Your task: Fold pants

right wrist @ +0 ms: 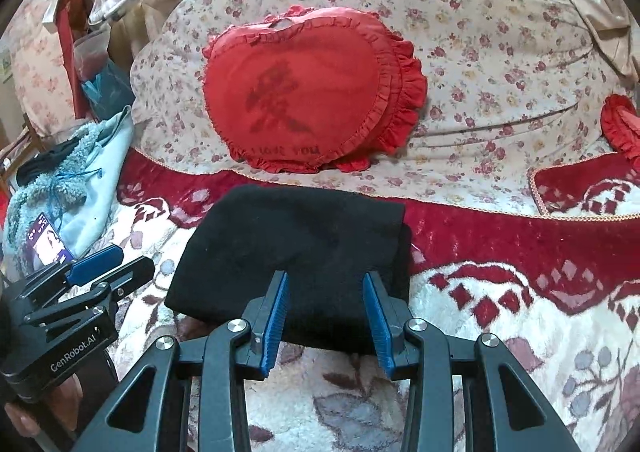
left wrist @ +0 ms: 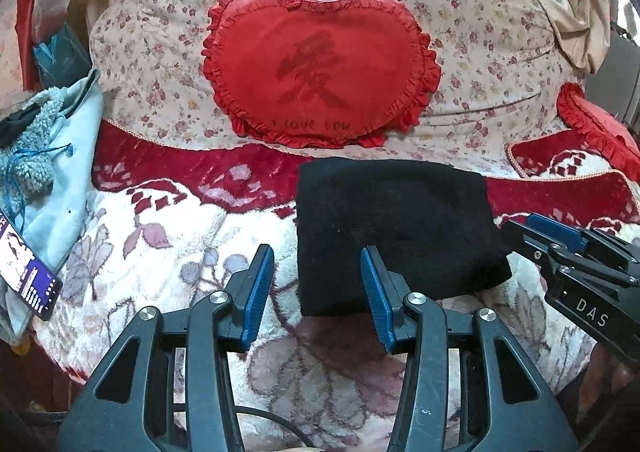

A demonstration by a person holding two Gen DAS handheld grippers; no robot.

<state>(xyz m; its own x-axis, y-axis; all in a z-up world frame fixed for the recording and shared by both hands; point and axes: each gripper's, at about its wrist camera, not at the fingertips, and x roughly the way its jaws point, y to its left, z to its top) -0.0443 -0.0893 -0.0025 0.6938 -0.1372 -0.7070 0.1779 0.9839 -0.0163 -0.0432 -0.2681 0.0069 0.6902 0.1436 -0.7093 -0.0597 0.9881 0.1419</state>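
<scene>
Both tongs hang released over the blanket, blue pads apart with nothing pinched between them. Left tongs (left wrist: 318, 266) hover with the right pad (left wrist: 374, 292) over the near left corner of the pants (left wrist: 396, 228) and the left pad over bare blanket (left wrist: 168, 236); whether that right pad brushes the cloth cannot be told. Right tongs (right wrist: 325, 298) sit above the near edge of the pants (right wrist: 296, 252), both pads over the black cloth and clear of it as far as can be seen. Each tool shows in the other's view: the right one enters the left wrist view from the right, just beside the pants' right edge, and the left one (right wrist: 114, 264) lies off to the left of the pants in the right wrist view. The pants lie folded into a compact black rectangle, flat on the blanket, directly ahead of both tongs. To the left of the left tongs a phone (left wrist: 28, 272) with a lit screen rests against a pale blue fleece garment (left wrist: 52, 164). Beyond the pants the blanket's red border runs across, and past that a floral cover (left wrist: 480, 32) rises, with a red heart cushion (left wrist: 316, 68) lying on it. Far right, part of a second red cushion (left wrist: 600, 124) shows.
</scene>
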